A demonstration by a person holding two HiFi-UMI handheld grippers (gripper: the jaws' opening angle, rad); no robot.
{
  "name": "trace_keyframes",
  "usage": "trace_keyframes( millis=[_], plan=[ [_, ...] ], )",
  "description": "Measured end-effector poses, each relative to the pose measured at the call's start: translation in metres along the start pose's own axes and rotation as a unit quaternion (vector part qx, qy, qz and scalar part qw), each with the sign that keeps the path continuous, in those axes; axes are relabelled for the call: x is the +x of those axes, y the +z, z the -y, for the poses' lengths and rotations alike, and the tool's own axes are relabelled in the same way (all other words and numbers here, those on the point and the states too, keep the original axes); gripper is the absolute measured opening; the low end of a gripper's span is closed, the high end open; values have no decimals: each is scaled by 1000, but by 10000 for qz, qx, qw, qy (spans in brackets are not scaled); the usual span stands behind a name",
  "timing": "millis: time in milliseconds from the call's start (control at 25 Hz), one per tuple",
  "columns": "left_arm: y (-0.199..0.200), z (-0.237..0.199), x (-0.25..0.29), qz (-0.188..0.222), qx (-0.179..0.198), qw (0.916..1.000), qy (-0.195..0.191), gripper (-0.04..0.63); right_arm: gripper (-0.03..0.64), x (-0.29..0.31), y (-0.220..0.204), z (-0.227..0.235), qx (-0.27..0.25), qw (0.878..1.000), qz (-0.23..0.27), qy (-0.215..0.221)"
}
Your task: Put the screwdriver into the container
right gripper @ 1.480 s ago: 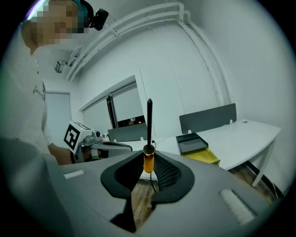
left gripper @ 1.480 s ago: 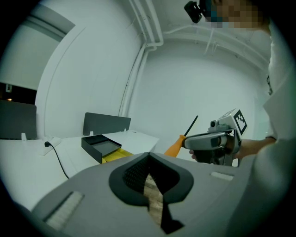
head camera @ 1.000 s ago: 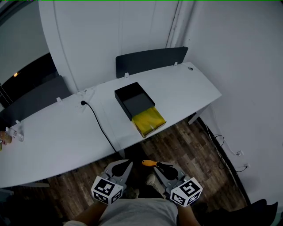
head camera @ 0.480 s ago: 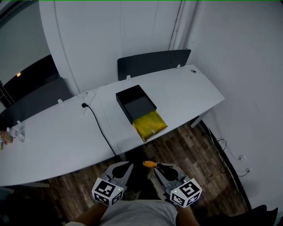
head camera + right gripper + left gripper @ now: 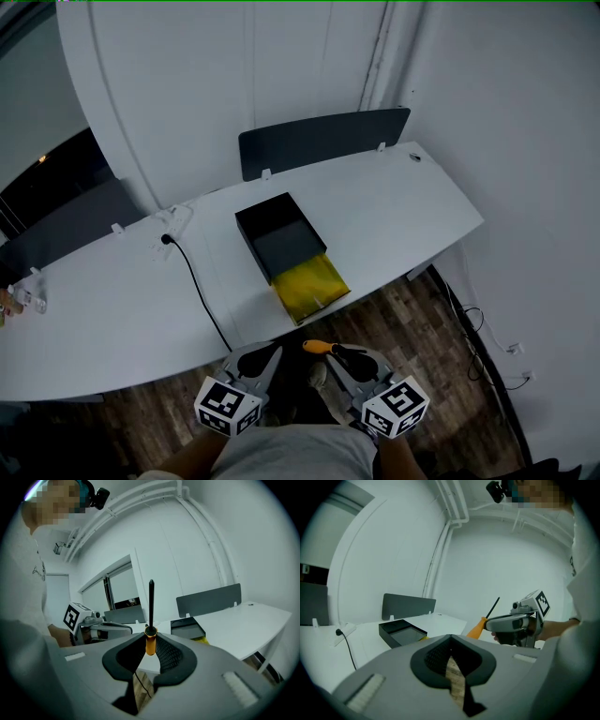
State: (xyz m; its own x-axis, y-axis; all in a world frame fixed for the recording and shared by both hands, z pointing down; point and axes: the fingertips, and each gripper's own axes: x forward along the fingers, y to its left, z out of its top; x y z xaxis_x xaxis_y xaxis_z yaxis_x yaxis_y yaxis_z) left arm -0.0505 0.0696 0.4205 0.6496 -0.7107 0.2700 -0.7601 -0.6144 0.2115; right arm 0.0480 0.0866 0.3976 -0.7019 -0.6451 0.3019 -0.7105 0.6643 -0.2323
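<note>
My right gripper (image 5: 333, 356) is shut on a screwdriver with an orange handle (image 5: 317, 347), low in the head view, above the wooden floor and short of the table. In the right gripper view the handle (image 5: 150, 645) sits between the jaws and the black shaft (image 5: 151, 603) points straight up. My left gripper (image 5: 269, 353) hangs beside it, shut with nothing in it. The black open container (image 5: 280, 234) stands mid-table, a yellow piece (image 5: 310, 286) against its near end. From the left gripper view the container (image 5: 400, 631) lies ahead and the screwdriver (image 5: 479, 626) to the right.
A long white table (image 5: 403, 202) curves across the head view, with a black cable (image 5: 195, 281) running from a socket to its front edge. A dark divider panel (image 5: 323, 139) stands behind it. A white wall is on the right; cables lie on the floor (image 5: 469, 328).
Both grippers stay where they were, the screwdriver still held. The head view has shifted a little, so the table and container sit slightly lower and further left in the picture.
</note>
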Motion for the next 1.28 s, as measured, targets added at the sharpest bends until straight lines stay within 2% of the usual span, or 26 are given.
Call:
trace_keyframes(
  millis=[520, 1080, 1280],
  plan=[
    [35, -23, 91, 58, -43, 9998, 187, 2, 81, 32, 35, 93, -93, 9996, -130, 213],
    [50, -48, 142, 134, -244, 9957, 882, 2, 83, 69, 51, 154, -189, 9953, -337, 885],
    [50, -52, 153, 108, -300, 9945, 997, 2, 83, 78, 49, 168, -298, 9938, -469, 959]
  ],
)
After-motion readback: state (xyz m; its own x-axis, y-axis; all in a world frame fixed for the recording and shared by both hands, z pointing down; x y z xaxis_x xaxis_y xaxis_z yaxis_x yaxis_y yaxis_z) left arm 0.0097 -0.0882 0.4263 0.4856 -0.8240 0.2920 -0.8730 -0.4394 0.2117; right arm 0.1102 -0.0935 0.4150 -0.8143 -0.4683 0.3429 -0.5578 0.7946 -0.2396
